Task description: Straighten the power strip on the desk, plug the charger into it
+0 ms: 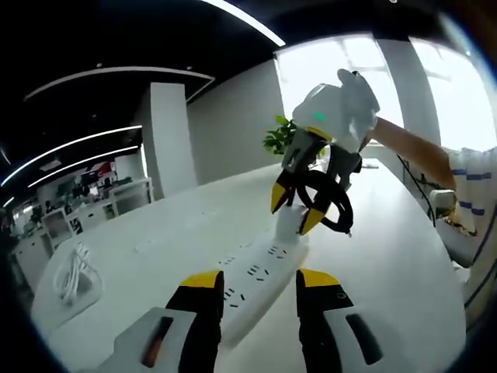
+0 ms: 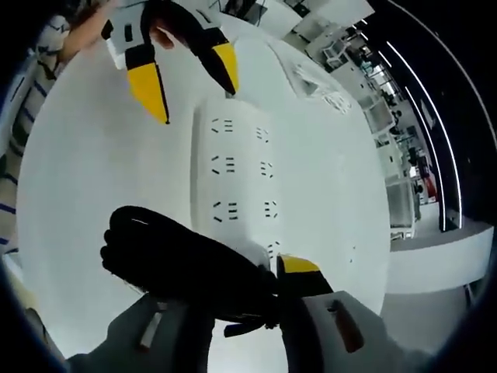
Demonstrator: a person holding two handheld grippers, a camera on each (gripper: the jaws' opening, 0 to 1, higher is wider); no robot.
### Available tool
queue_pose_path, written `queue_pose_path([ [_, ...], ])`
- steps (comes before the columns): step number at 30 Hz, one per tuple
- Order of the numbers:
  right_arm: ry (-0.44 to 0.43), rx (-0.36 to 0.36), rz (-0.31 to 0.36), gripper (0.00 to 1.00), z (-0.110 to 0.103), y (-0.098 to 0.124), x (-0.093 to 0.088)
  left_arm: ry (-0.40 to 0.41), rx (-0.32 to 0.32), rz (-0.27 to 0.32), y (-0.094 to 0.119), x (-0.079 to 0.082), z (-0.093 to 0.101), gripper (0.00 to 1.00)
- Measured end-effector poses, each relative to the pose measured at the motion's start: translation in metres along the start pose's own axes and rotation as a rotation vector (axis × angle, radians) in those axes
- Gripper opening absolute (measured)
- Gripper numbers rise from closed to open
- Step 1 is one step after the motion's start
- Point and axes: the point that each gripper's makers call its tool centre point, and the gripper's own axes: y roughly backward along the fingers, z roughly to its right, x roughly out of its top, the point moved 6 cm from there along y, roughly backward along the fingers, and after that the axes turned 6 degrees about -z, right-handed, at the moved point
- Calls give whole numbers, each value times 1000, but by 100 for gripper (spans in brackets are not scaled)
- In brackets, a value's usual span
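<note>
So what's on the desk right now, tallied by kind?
Power strip: 1
Black charger held in the right tool: 1
Coiled white cable: 1
Potted plant: 1
Total: 4

White power strip (image 1: 256,281) on a white desk (image 1: 155,256); black claws tipped yellow; blue-striped white sleeve (image 1: 475,186).

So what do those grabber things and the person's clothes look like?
Each hand-held gripper has two black jaws with bright yellow tips. The left hand-held gripper sits on grey bases with a small orange mark. The right hand-held gripper carries a white body with a little green light and a black cable loop. The person's white sleeve with blue stripes shows beside it.
</note>
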Motion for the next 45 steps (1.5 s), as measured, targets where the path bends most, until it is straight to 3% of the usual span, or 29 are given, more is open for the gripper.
queue_pose_path([
  [14, -52, -60, 100, 30, -2, 12, -10, 4, 1, -11, 1, -1, -6, 38],
  [19, -80, -64, 146, 34, -4, 12, -11, 13, 7, -11, 4, 3, -24, 38],
  [28, -113, -108, 209, 34, -4, 17, -16, 13, 8, -15, 7, 11, -44, 38],
  [40, -235, -183, 362, 34, -5, 24, -26, 24, 15, -15, 12, 24, -77, 38],
  [45, -271, -205, 416, 33, -7, 25, -32, 16, 17, -16, 8, 16, -50, 38],
])
